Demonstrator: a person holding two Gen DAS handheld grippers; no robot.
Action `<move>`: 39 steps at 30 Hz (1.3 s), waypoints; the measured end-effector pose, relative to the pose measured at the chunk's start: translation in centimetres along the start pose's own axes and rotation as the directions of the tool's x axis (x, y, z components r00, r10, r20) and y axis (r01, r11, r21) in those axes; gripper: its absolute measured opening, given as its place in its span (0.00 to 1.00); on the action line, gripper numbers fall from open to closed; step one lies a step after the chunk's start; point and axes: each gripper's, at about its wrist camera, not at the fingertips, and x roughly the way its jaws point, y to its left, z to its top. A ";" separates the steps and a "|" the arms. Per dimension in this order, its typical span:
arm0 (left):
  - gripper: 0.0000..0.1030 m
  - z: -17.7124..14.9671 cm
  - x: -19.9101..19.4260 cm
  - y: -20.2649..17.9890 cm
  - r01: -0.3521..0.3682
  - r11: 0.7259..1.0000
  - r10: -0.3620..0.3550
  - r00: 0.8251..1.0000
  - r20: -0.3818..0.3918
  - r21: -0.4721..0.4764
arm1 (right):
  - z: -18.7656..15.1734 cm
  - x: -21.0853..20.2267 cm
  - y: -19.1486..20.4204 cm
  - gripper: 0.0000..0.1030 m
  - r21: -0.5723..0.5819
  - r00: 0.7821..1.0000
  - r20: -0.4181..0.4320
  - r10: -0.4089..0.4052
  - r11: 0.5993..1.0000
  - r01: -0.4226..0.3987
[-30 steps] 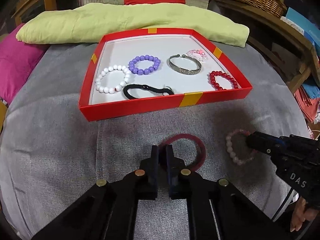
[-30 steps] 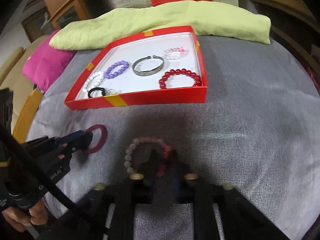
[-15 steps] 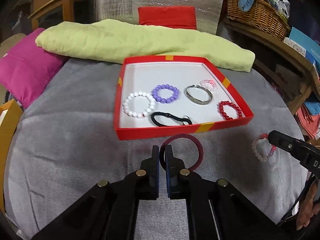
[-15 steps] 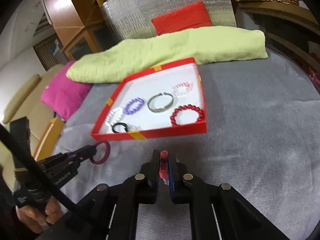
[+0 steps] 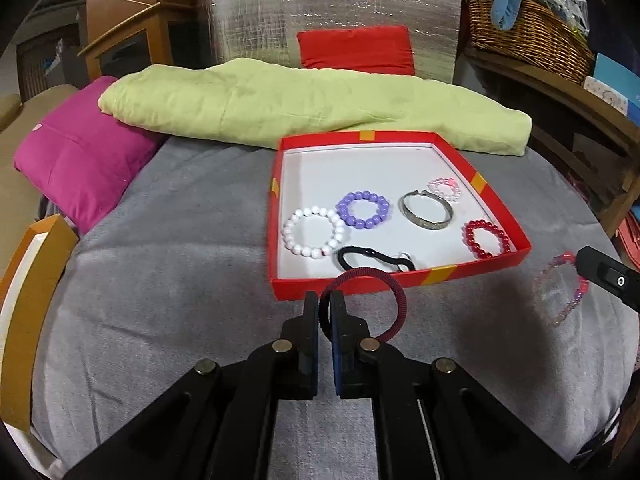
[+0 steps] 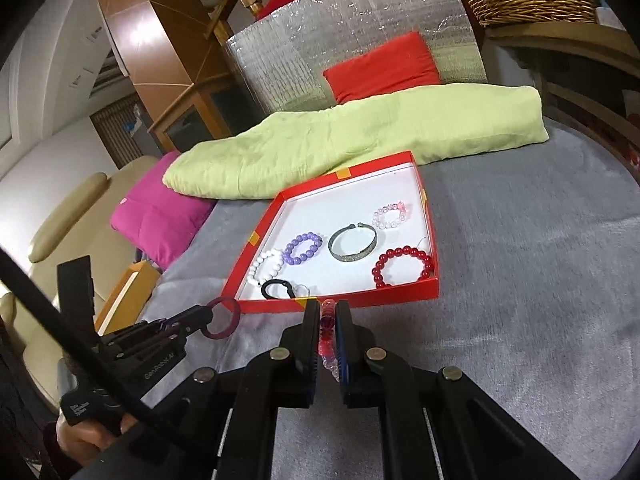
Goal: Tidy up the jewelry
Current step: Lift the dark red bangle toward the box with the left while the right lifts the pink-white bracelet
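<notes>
My left gripper (image 5: pixel 325 300) is shut on a maroon ring bracelet (image 5: pixel 396 296), held above the grey cloth just in front of the red box (image 5: pixel 400 284). My right gripper (image 6: pixel 328 312) is shut on a pink beaded bracelet (image 6: pixel 329 336), held edge-on near the box's front wall (image 6: pixel 360 300). In the left wrist view that pink bracelet (image 5: pixel 560 292) hangs at the right. The left gripper with its maroon ring (image 6: pixel 222 318) shows at the lower left of the right wrist view. The box holds white (image 5: pixel 314 232), purple (image 5: pixel 363 210), silver (image 5: pixel 426 214), pale pink (image 5: pixel 444 189), red (image 5: pixel 486 238) and black (image 5: pixel 374 260) bracelets.
A light green folded blanket (image 5: pixel 300 104) lies behind the box. A magenta cushion (image 5: pixel 76 156) sits at the left, a red cushion (image 5: pixel 356 48) against a silver panel behind. A wicker basket (image 5: pixel 528 36) stands on a shelf at the right. A person's hand (image 6: pixel 84 436) grips the left handle.
Both grippers have lifted their bracelets off the grey cloth and risen. The views have tilted up, so the box and blanket now sit lower and farther in the frames.
</notes>
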 end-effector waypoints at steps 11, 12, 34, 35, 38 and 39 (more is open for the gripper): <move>0.05 0.9 0.1 0.8 -0.028 0.999 0.029 0.999 0.025 -0.020 | 0.3 1.2 0.4 0.08 0.024 1.000 0.005 0.003 1.000 -0.003; 0.05 1.0 0.1 0.9 -0.029 0.999 0.030 0.999 0.027 -0.024 | 0.3 1.2 0.4 0.08 0.024 1.000 0.007 0.006 1.000 -0.006; 0.05 1.7 -1.0 1.7 -0.147 0.989 0.147 0.984 0.101 -0.005 | 0.8 2.3 0.8 0.08 0.052 1.000 0.025 0.009 0.999 -0.010; 0.05 1.7 -1.0 1.7 -0.148 0.989 0.147 0.984 0.100 -0.004 | 0.8 2.3 0.8 0.08 0.052 1.000 0.024 0.008 0.999 -0.010; 0.05 1.7 -1.0 1.6 -0.146 0.989 0.145 0.984 0.099 -0.004 | 0.7 2.4 1.0 0.08 0.047 1.000 0.020 0.009 0.999 -0.010; 0.05 1.7 -1.0 1.6 -0.147 0.989 0.146 0.984 0.100 -0.003 | 0.7 2.4 1.0 0.08 0.045 1.000 0.021 0.009 0.999 -0.010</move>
